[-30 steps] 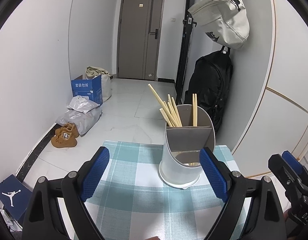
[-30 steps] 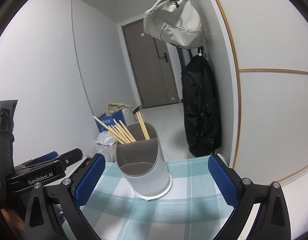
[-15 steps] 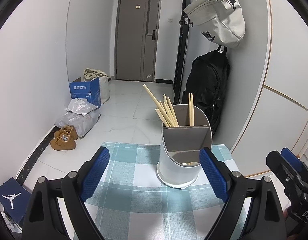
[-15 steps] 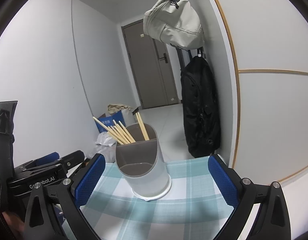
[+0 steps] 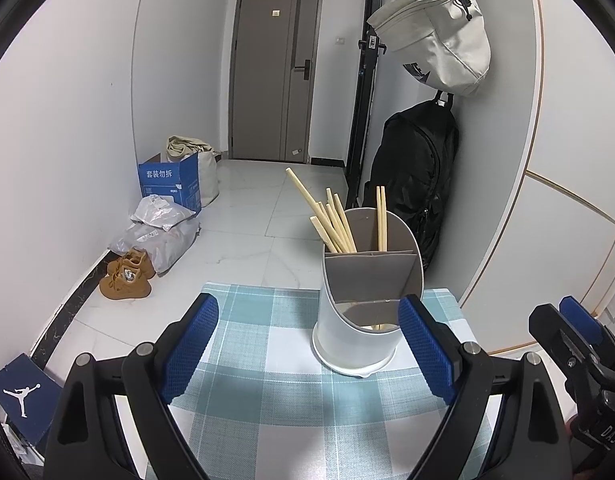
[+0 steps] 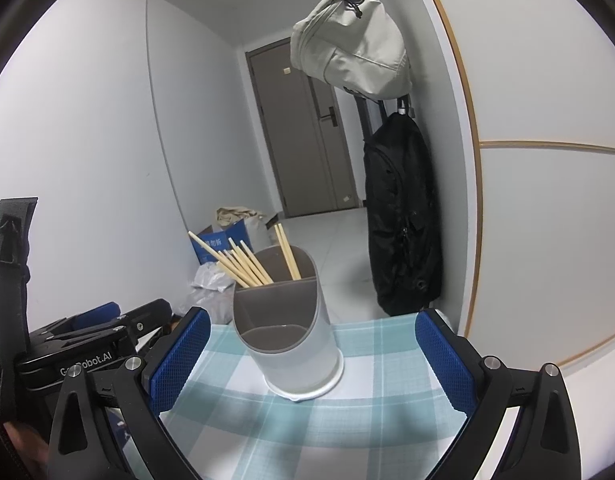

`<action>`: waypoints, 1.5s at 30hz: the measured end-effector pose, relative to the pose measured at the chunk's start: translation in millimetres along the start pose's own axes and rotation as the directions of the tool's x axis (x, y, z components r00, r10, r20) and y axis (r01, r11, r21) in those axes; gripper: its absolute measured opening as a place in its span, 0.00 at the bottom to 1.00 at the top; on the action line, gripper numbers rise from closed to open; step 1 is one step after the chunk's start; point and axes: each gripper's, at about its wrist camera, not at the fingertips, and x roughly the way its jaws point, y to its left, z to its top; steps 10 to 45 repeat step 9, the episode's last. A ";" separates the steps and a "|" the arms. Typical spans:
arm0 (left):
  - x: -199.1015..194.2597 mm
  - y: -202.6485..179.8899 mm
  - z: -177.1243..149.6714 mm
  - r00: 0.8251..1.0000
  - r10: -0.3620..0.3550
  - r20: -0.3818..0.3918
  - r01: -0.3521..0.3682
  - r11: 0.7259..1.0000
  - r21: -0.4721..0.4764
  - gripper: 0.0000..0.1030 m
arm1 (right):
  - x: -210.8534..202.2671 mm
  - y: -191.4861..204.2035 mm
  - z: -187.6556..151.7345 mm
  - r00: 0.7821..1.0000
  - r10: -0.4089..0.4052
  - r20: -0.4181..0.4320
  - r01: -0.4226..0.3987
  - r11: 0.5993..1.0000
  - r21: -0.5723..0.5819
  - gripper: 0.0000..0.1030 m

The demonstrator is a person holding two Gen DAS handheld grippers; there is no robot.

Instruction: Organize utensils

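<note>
Looks basically done: all the chopsticks (image 5: pixel 339 222) stand in the back compartments of the utensil holder (image 5: pixel 359 320), just ahead of the left gripper (image 5: pixel 307 344) fingers. Right gripper (image 6: pixel 313 354) is spread wide too, both empty. No loose utensils visible on the checkered cloth (image 5: pixel 267 380).

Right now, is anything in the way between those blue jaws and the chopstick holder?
Nothing visible. Only bare checked cloth lies between the open left gripper and the holder, and likewise for the open right gripper.
</note>
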 end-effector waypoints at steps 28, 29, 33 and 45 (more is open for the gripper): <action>-1.4 -1.8 0.8 1.000 -0.009 0.014 0.009 1.000 0.002 0.86 | 0.1 0.8 0.0 1.000 0.004 -0.003 -0.004 1.000 -0.001 1.00; -1.4 -1.8 0.8 1.000 -0.009 0.014 0.009 1.000 0.002 0.86 | 0.1 0.8 0.0 1.000 0.004 -0.003 -0.004 1.000 -0.001 1.00; -1.4 -1.8 0.8 1.000 -0.009 0.014 0.009 1.000 0.002 0.86 | 0.1 0.8 0.0 1.000 0.004 -0.003 -0.004 1.000 -0.001 1.00; -1.4 -1.8 0.8 1.000 -0.009 0.014 0.009 1.000 0.002 0.86 | 0.1 0.8 0.0 1.000 0.004 -0.003 -0.004 1.000 -0.001 1.00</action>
